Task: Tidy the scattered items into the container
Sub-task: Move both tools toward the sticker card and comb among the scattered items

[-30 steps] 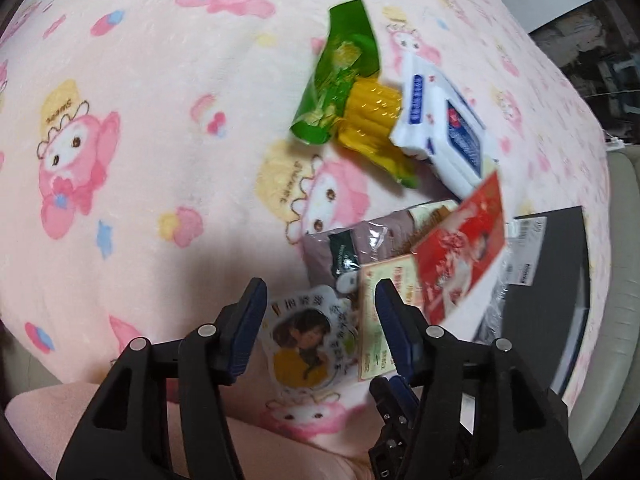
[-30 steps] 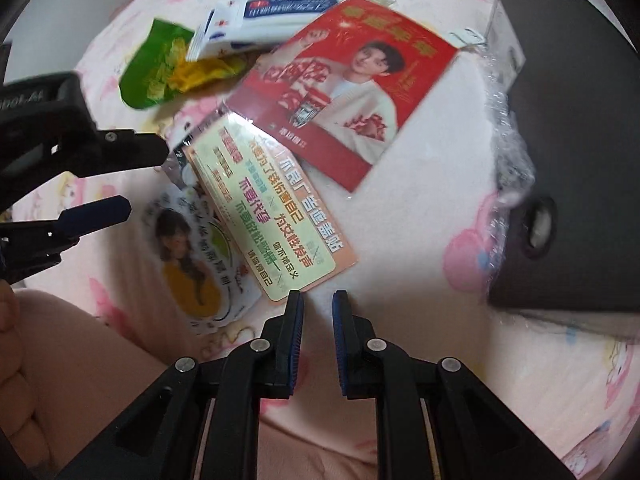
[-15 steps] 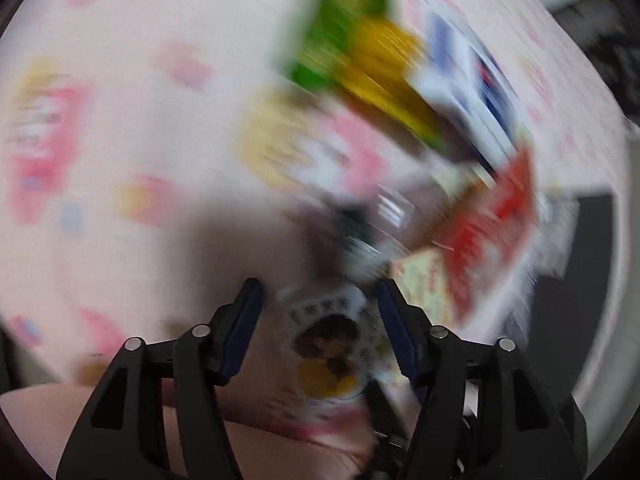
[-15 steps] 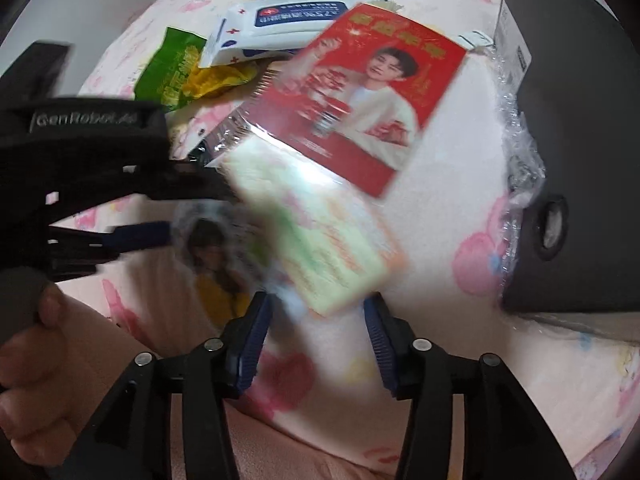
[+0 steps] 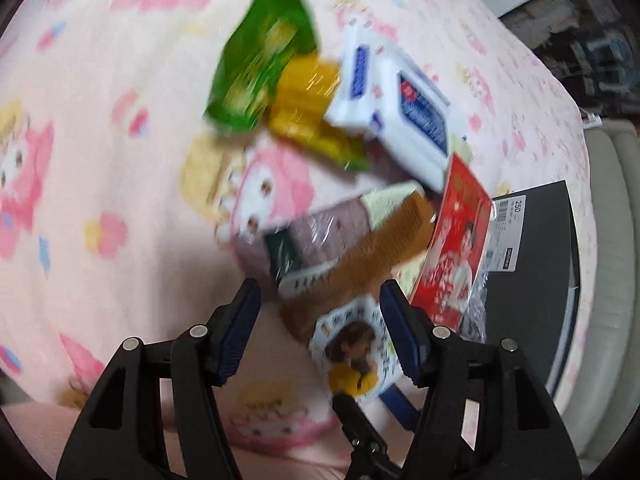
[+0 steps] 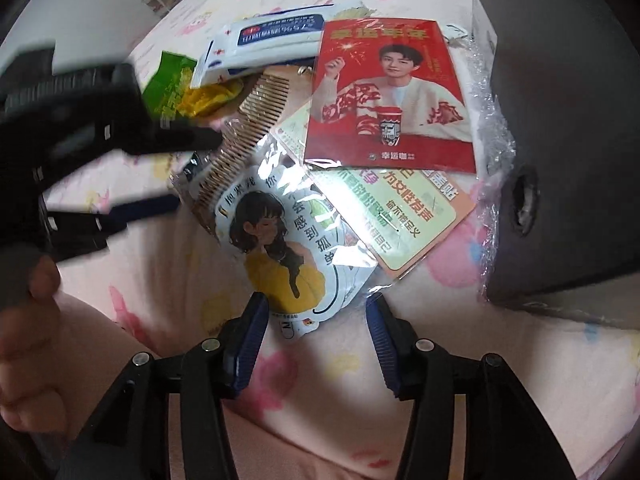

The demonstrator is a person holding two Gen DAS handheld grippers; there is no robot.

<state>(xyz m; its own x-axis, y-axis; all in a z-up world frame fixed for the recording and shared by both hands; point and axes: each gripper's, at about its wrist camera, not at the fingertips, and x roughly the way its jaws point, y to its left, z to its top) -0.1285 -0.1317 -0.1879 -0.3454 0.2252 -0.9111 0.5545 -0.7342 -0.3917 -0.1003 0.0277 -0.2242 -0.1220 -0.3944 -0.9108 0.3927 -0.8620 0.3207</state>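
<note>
Here, sticker pack (image 6: pixel 288 248) just ahead of right gripper (image 6: pixel 316 320)

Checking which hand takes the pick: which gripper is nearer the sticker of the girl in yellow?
Right. The right gripper has its open jaws at the sticker's near edge; the left gripper, jaws closing on nothing, sits off to its side by the comb.

We see our two claws as matching tools. The left claw (image 5: pixel 320 300) has black plastic arms with triangular cut-outs, round silver screw heads along each arm, and dark blue ribbed pads on its fingers (image 5: pixel 239 332). The right claw (image 6: pixel 316 312) shows the same black frame, silver screws and blue ribbed pads. A bare hand (image 6: pixel 28 344) shows at the left edge.
</note>
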